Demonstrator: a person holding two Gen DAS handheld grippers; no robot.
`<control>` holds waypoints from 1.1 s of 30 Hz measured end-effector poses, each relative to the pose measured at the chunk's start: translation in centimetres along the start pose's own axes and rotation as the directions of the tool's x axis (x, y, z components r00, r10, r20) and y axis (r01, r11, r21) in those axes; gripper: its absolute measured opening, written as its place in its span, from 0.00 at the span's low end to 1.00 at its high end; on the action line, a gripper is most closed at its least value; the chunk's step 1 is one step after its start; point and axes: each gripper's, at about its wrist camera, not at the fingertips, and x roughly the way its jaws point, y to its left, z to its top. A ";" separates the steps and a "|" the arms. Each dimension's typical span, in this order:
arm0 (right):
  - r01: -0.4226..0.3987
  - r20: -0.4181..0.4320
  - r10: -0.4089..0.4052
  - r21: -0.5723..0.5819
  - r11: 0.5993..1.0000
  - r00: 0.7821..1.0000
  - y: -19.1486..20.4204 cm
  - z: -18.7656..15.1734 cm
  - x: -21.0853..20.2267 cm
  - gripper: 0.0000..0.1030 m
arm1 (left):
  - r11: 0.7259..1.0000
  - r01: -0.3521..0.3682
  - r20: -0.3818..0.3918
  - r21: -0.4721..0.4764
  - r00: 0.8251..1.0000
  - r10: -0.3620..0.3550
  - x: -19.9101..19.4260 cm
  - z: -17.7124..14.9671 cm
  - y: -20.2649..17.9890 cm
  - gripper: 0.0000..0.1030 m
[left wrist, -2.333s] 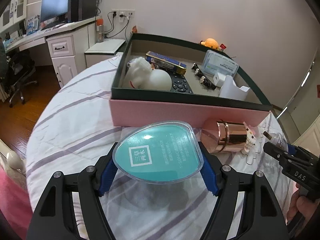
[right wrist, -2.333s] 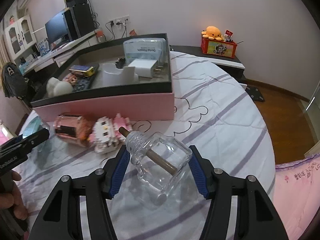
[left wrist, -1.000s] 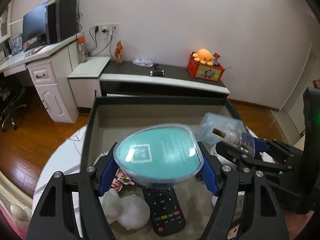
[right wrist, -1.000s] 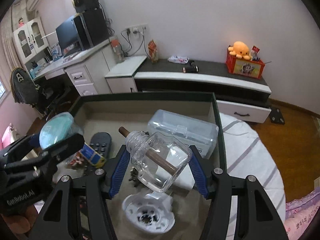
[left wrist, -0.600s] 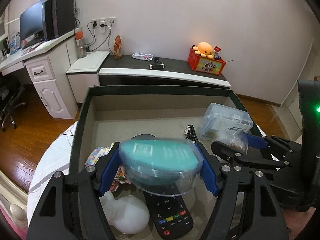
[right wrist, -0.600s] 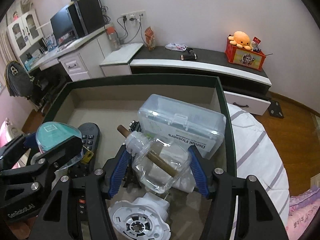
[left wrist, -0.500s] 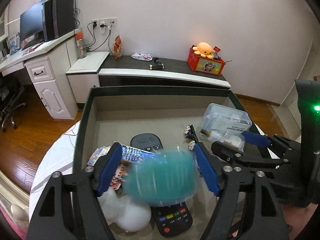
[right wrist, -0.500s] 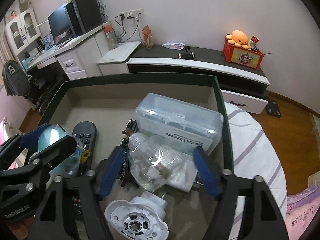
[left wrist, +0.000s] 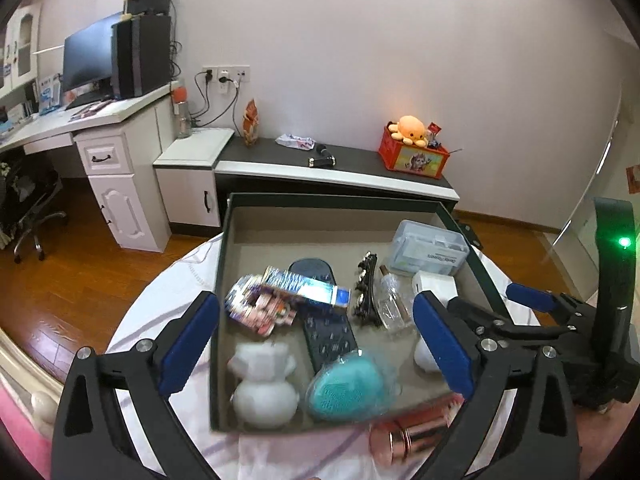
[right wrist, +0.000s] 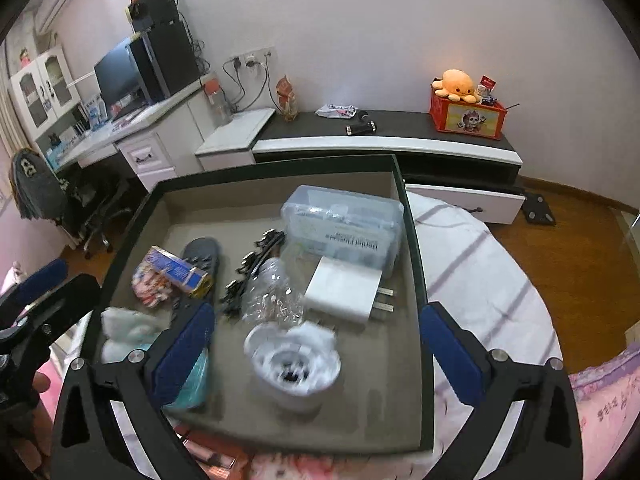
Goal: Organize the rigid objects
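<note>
My left gripper is open and empty above the near part of the dark-rimmed box. The teal heart-shaped case lies in the box near its front wall. My right gripper is open and empty above the same box. The clear glass bottle lies in the box beside the white charger; it also shows in the left wrist view.
The box holds a black remote, a white figurine, a clear floss case, a black hair clip, a blue packet and a white round part. A rose-gold cylinder lies outside on the striped cloth.
Both grippers have opened. The teal case dropped from the left gripper into the box, and the glass bottle dropped from the right gripper into the box. Both grippers have drawn back.
</note>
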 end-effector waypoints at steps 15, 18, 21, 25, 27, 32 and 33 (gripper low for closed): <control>0.003 0.244 -0.006 0.014 1.000 0.970 3.9 -7.2 -14.5 1.00 | 0.999 -0.047 0.156 0.017 0.987 0.044 -13.3 -5.3 0.2 0.98; 0.009 0.292 -0.011 0.006 1.000 0.956 4.8 -8.5 -17.3 1.00 | 0.997 -0.065 0.199 0.030 0.978 0.058 -16.0 -6.2 -0.3 0.99; 0.028 0.346 -0.026 -0.001 1.000 0.938 5.4 -10.4 -20.6 1.00 | 0.996 -0.085 0.237 0.042 0.969 0.072 -18.7 -7.5 -0.6 1.00; 0.048 0.408 -0.038 -0.015 0.999 0.912 6.2 -13.1 -24.1 1.00 | 0.994 -0.102 0.275 0.041 0.958 0.087 -21.6 -9.3 -0.7 1.00; 0.054 0.432 -0.043 -0.014 0.998 0.901 6.3 -14.4 -25.5 1.00 | 0.994 -0.104 0.285 0.036 0.954 0.089 -22.8 -10.4 -0.8 1.00; 0.084 0.453 -0.067 -0.017 0.996 0.889 6.5 -17.2 -27.9 1.00 | 0.994 -0.105 0.288 0.020 0.953 0.095 -24.5 -12.8 -0.9 1.00; 0.085 0.455 -0.068 -0.016 0.996 0.888 6.5 -17.5 -28.1 1.00 | 0.995 -0.100 0.286 0.015 0.954 0.092 -24.7 -13.0 -0.9 1.00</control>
